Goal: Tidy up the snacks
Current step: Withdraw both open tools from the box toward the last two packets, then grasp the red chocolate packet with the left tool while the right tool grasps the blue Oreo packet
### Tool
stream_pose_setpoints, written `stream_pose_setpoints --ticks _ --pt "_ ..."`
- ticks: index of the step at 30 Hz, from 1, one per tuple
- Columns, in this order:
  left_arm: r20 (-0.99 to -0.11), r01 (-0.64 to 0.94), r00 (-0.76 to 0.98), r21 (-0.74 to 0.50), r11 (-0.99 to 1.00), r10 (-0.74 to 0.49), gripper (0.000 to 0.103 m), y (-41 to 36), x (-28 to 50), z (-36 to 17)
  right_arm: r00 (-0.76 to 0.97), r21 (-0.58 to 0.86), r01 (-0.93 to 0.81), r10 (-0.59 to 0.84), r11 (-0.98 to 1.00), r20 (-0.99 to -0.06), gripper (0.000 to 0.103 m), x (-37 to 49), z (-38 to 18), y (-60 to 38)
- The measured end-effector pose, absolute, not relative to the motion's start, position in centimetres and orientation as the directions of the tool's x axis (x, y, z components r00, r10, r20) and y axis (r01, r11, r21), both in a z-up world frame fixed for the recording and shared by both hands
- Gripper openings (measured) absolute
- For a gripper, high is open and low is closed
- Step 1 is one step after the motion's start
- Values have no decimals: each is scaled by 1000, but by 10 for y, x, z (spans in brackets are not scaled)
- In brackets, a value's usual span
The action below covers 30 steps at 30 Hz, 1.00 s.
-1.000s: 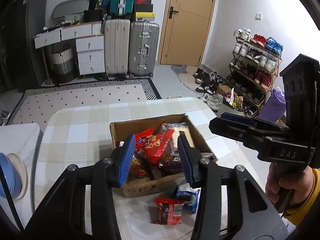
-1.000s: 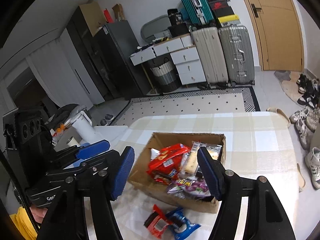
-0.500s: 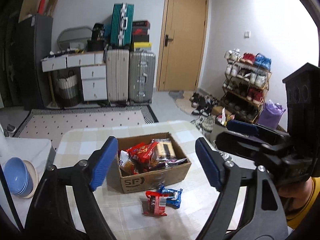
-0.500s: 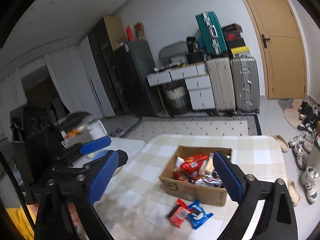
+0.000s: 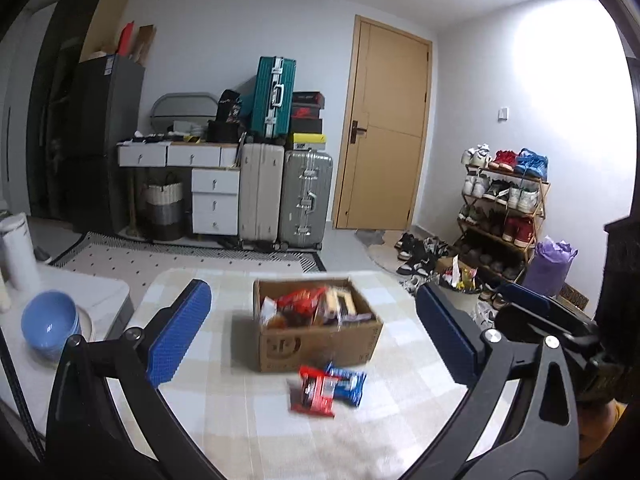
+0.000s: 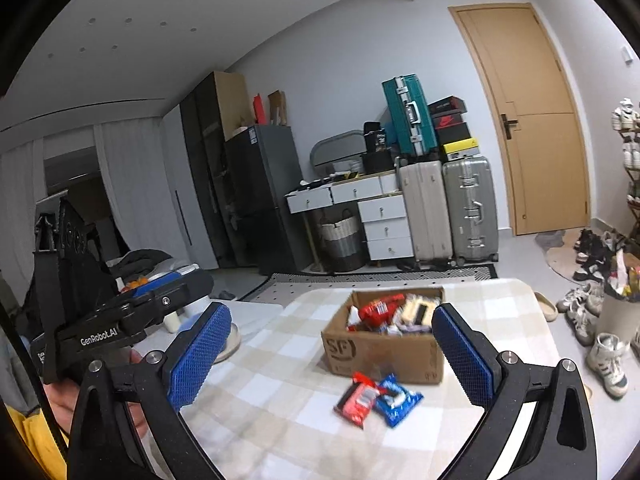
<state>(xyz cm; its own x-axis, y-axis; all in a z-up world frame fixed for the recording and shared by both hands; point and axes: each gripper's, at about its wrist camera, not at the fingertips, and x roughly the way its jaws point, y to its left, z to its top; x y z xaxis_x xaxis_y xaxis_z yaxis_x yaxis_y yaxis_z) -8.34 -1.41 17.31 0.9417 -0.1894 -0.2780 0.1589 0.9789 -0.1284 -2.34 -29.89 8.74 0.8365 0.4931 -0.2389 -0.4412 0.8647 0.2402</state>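
Both the left hand-held gripper (image 5: 312, 332) and the right hand-held gripper (image 6: 332, 344) hang empty, jaws spread wide, well above the counter (image 5: 240, 420). Beyond them a red packet (image 5: 316, 394) and a blue packet (image 5: 350, 384) lie touching, just before the snack-filled cardboard box (image 5: 320, 344). Judging by this, a pick is pending: descend, straddle one packet, close.

Both hand-held grippers have pulled back and up from the cardboard box (image 5: 318, 326), which a second ago filled the space between their fingers and now sits small and well ahead. The left hand-held gripper (image 5: 312, 332) has spread its jaws wide; the right hand-held gripper (image 6: 332, 350) has done likewise. More of the desk (image 5: 224, 412) now shows around the box.
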Motion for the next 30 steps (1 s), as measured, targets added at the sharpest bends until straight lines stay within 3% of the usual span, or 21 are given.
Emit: stream_pose_setpoints --ticks 7,18,30 --pt "-339 128 927 -122 984 -163 102 -8 -105 104 855 209 -399 444 893 -267 102 -43 46 -305" --pt "-556 102 812 -165 981 -178 102 -13 -48 4 788 309 -358 462 881 -406 102 -29 -25 -314" --pt "-609 106 772 -157 982 -181 102 -30 0 -35 764 291 -356 456 888 -457 102 -8 -48 -305"
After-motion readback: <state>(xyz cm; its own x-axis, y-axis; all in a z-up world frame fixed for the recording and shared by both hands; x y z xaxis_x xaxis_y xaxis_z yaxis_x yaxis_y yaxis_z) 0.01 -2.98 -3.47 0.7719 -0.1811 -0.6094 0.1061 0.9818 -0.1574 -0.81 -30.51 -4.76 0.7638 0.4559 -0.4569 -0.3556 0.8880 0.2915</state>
